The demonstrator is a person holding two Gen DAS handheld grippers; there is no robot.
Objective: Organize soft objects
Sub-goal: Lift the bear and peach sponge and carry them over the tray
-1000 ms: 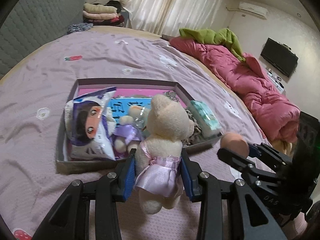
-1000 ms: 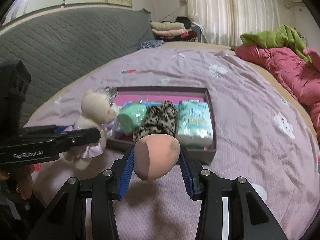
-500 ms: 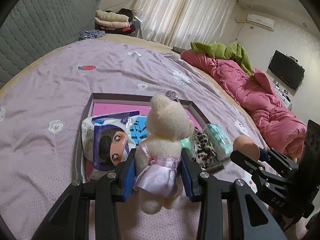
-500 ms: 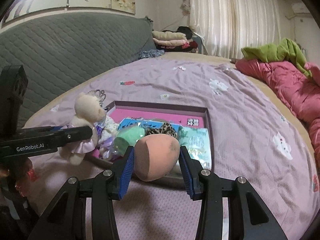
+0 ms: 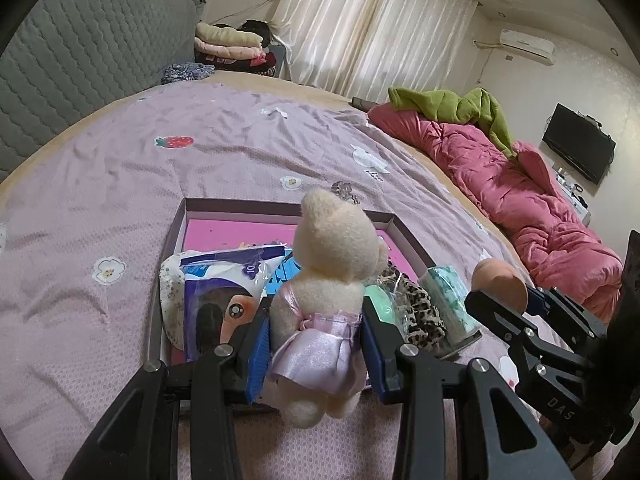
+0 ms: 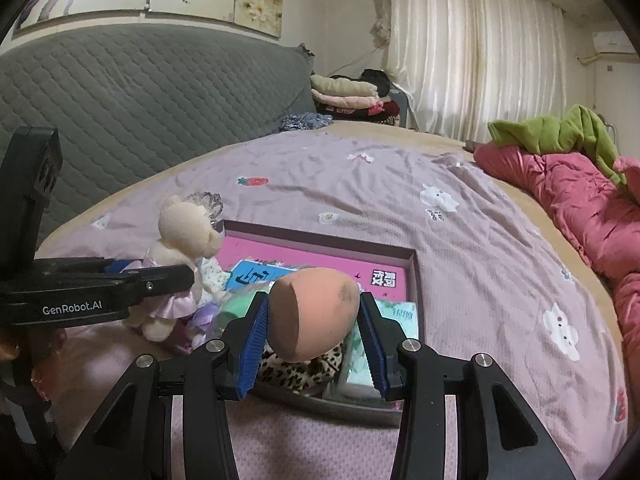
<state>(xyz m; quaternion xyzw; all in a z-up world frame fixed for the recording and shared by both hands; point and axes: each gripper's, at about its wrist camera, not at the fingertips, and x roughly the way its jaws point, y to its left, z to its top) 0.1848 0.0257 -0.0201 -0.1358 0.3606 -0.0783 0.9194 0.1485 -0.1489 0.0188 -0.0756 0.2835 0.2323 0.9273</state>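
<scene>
My left gripper is shut on a cream teddy bear in a lilac dress, held over the near edge of a shallow box with a pink bottom. My right gripper is shut on an orange egg-shaped sponge, held above the box's near side. The bear and left gripper show at the left of the right wrist view; the sponge shows at the right of the left wrist view. In the box lie a cartoon-face packet, a leopard-print item, a mint item and a tissue pack.
The box sits on a lilac bedspread. A pink duvet with a green cloth lies along the right. A grey quilted headboard and folded clothes stand at the far end.
Both grippers have risen and moved forward over the box with their loads; the box now sits lower and closer in both views. Both grips are unchanged.
</scene>
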